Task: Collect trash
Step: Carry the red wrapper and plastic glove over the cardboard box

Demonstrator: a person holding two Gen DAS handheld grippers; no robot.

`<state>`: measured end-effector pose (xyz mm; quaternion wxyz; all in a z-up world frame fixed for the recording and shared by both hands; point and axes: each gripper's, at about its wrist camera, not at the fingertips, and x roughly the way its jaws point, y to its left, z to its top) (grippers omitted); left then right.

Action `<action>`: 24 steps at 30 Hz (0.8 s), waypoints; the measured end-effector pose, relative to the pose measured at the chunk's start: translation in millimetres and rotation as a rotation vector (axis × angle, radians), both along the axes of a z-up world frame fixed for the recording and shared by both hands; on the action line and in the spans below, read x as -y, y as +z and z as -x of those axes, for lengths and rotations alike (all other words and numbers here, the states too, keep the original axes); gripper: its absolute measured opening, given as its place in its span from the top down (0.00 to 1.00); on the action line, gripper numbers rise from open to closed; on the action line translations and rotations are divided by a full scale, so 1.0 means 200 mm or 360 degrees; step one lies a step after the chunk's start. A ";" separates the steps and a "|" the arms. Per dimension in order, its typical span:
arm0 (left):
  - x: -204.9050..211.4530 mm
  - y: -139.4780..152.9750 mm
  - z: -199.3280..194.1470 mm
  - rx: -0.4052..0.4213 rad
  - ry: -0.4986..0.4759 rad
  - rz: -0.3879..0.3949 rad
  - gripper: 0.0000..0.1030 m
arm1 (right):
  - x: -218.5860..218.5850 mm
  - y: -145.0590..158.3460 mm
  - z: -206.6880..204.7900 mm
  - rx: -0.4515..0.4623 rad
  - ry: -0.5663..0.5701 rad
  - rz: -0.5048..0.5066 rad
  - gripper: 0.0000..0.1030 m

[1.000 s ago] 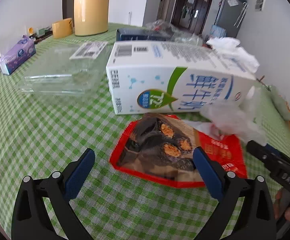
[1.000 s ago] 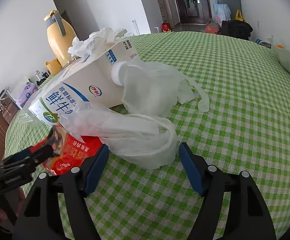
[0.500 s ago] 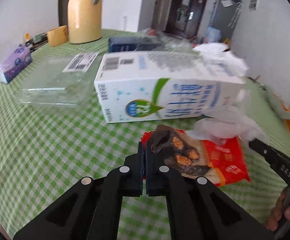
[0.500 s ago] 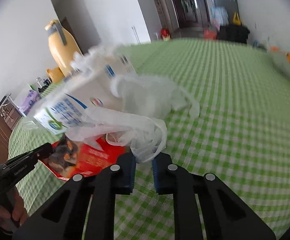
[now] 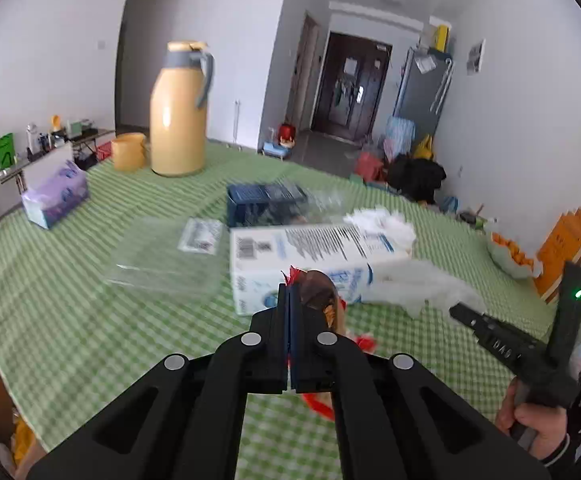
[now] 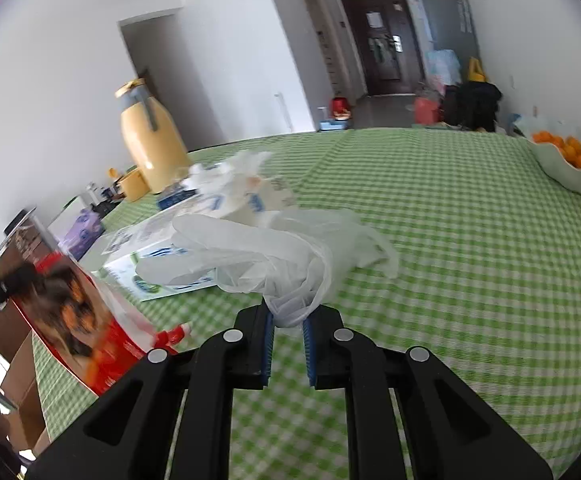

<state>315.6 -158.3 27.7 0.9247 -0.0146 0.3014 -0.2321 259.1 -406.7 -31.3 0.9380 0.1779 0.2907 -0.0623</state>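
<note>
My left gripper (image 5: pixel 293 300) is shut on the edge of a red snack wrapper (image 5: pixel 322 300) and holds it lifted off the green checked table; the wrapper also shows at the left in the right wrist view (image 6: pixel 74 312). My right gripper (image 6: pixel 288 326) is shut on a bunch of clear plastic gloves (image 6: pixel 266 256), raised above the cloth. A white milk carton (image 5: pixel 310 256) lies on its side behind, with crumpled white tissue (image 5: pixel 386 224) at its far end. A clear plastic tray (image 5: pixel 166 256) and a dark blue box (image 5: pixel 262 204) lie beyond.
A yellow thermos jug (image 5: pixel 178 116) and a yellow cup (image 5: pixel 128 152) stand at the back left, with a purple tissue pack (image 5: pixel 56 194) near the left edge. A bowl of oranges (image 6: pixel 570 164) sits at the far right. The right gripper's handle (image 5: pixel 530 356) shows at lower right.
Both grippers went from open to shut, the left on the wrapper, the right on the gloves. Both have since lifted their loads up off the table.
</note>
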 end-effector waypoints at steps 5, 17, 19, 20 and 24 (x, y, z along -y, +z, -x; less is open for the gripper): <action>-0.28 0.13 0.05 0.0119 0.0127 0.0039 1.00 | -0.17 0.05 -0.04 -0.0013 0.0105 0.0044 0.88; -1.35 0.20 0.12 0.0202 0.0761 0.0087 1.00 | -1.09 0.12 -0.42 -0.0064 0.0687 0.0174 0.88; -1.53 0.18 0.15 0.0206 0.0875 0.0084 1.00 | -1.30 0.10 -0.49 -0.0090 0.0820 0.0202 0.88; -1.64 0.17 0.18 0.0203 0.0944 0.0079 1.00 | -1.44 0.09 -0.52 -0.0105 0.0906 0.0220 0.88; -2.00 0.10 0.27 0.0165 0.1157 0.0087 1.00 | -1.87 0.04 -0.59 -0.0144 0.1158 0.0288 0.88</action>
